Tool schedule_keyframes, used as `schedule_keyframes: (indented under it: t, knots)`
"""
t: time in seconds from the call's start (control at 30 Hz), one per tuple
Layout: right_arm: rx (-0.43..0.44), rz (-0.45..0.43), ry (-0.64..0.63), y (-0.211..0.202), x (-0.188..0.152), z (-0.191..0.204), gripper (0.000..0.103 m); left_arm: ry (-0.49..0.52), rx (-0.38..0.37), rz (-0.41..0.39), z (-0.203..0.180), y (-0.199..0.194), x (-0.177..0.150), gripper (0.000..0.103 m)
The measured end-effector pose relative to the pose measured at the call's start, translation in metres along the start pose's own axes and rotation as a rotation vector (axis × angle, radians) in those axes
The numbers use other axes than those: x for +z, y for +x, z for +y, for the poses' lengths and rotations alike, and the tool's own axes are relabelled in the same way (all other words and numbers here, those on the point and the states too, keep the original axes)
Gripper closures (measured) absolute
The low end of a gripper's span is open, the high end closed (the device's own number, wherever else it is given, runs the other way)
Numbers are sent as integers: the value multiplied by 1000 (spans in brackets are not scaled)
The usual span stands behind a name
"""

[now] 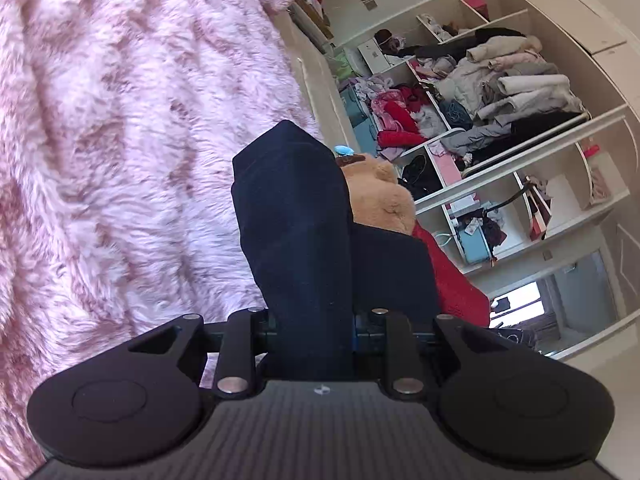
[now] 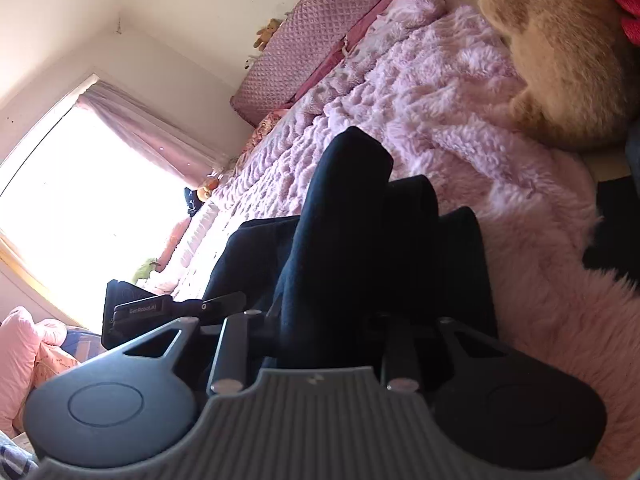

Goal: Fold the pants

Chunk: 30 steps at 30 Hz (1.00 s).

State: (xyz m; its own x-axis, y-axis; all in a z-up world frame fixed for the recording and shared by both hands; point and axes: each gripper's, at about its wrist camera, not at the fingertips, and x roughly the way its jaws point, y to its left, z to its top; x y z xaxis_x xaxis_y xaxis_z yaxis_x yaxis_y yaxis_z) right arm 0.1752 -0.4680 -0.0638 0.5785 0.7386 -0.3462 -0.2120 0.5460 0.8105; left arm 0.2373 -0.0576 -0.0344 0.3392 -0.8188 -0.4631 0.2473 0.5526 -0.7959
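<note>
Both grippers had the pants bunched up over the pink bed

Left gripper (image 1: 314,320) and right gripper (image 2: 320,328) were each narrowly clamped on dark navy pants (image 1: 296,216), mid-frame above the fluffy pink blanket (image 1: 120,120); tan plush toy (image 2: 568,52) upper right.

pants (image 1: 296,216) look like dark navy cloth, matt, soft and slightly brushed. The blanket (image 1: 120,120) is pink long-pile faux fur, really shaggy. Left hand-held gripper (image 1: 312,328) is matt black plastic with small shiny metal pins, ribbed grey top; right hand-held gripper (image 2: 332,328) is the same. The plush toy (image 2: 568,60) is tan fuzzy fleece
</note>
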Motion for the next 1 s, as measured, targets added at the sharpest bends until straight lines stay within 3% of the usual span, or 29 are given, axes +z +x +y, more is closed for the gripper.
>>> schedule_keyframes:
  t: [0.2, 0.37, 0.5, 0.73, 0.87, 1.0]
  knots:
    - [-13, -34, -10, -6, 13, 55, 83, 99, 114, -15, -52, -23, 8, 75]
    - [-12, -35, -69, -1, 24, 107, 84, 150, 184, -58, -73, -66, 17, 75]
    - [22, -23, -83, 28, 28, 150, 84, 174, 241, -112, -77, -115, 25, 75]
    - [133, 66, -128, 123, 27, 220, 84, 120, 331, -220, -45, -218, 44, 75]
    - [230, 139, -126, 207, 13, 257, 84, 69, 425, -304, -5, -283, 50, 75]
    - [277, 228, -86, 309, -19, 285, 84, -10, 518, -336, 51, -341, 57, 75]
